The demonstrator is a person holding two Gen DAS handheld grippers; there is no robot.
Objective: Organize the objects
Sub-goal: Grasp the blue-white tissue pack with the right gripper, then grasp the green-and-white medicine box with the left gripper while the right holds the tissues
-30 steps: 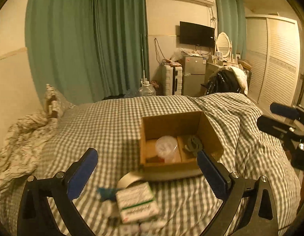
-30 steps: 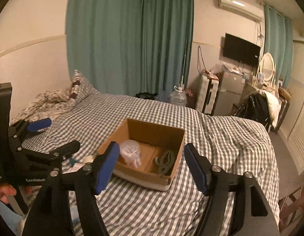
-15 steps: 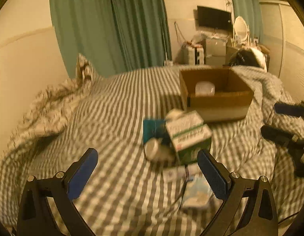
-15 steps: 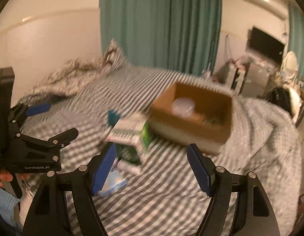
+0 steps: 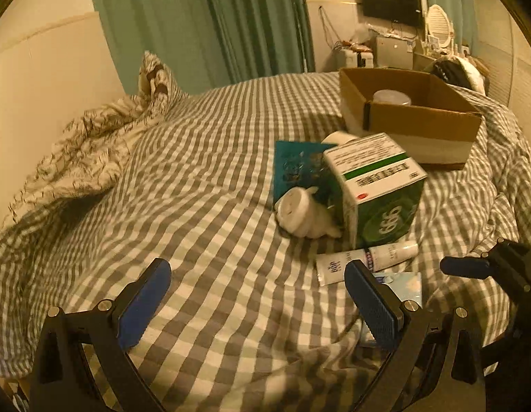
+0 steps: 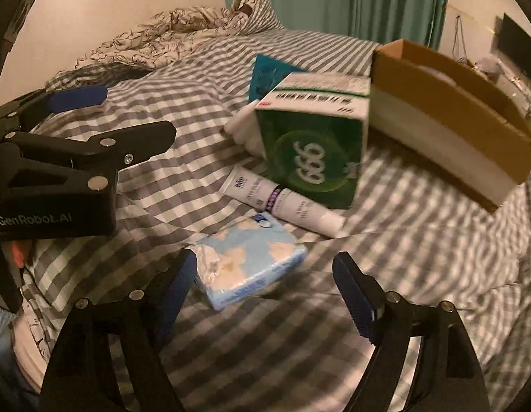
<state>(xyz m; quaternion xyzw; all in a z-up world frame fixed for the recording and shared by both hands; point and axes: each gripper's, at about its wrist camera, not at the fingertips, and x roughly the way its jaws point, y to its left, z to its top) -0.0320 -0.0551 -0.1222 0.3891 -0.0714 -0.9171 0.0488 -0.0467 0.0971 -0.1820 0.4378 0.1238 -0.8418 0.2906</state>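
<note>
Both tools have dropped toward the bed and now look down on the clutter rather than across the room; the cardboard box [image 6: 451, 130], earlier central, sits at upper right. The right tool [image 6: 262, 288] has just been widening its jaws, which stand released with nothing pressed between them. The tissue pack [image 6: 251, 264] lies on the checked bed cover [image 6: 385, 309] just ahead of the fingers, its near corner close to the left finger, and is judged the likely next pick.

To grip it well, centre the jaws over the pack's shorter width, settle low so the pads meet its sides, and close gently, since the soft wrapper will yield. Lift clear of the white tube [image 6: 282, 202] lying just beyond it.

The pack is pale blue with white cloud shapes, flat, and crinkled at one end. Behind the tube stands a tilted green and white carton [image 6: 313, 144], with a white rolled item [image 5: 300, 213] and a teal packet [image 5: 293, 168] beside it. The left tool [image 5: 257, 295] hovers released and empty.
</note>
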